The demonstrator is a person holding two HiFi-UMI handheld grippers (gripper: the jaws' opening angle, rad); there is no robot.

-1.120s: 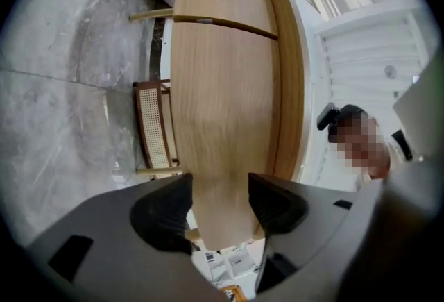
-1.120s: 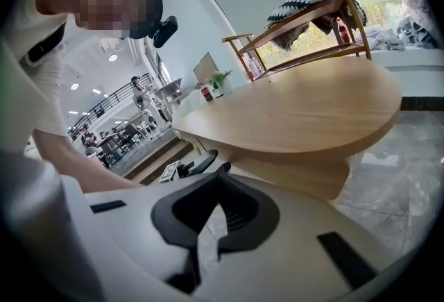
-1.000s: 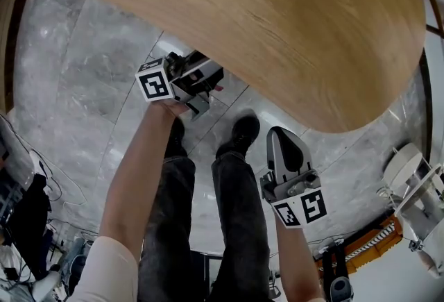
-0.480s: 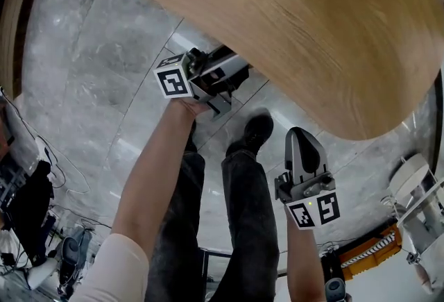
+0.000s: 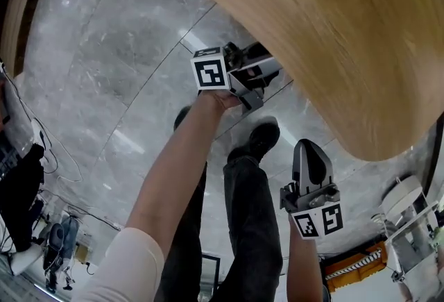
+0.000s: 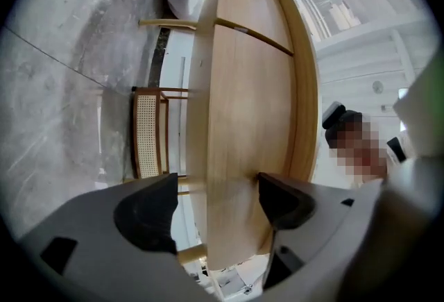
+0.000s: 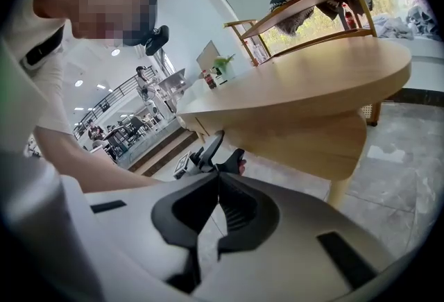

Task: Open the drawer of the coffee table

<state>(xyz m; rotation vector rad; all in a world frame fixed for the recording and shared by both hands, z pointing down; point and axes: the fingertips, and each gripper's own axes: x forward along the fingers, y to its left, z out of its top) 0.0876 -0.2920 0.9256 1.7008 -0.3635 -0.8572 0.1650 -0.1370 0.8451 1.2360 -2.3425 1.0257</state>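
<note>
Left gripper (image 5: 257, 71), jaws just opened wide astride the likely drawer (image 6: 243, 127) front, must next clamp and pull; right gripper (image 5: 310, 155) idles, jaws together.

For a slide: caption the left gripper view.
Left gripper, jaws just opened, with the coffee table edge showing between them.
</note>
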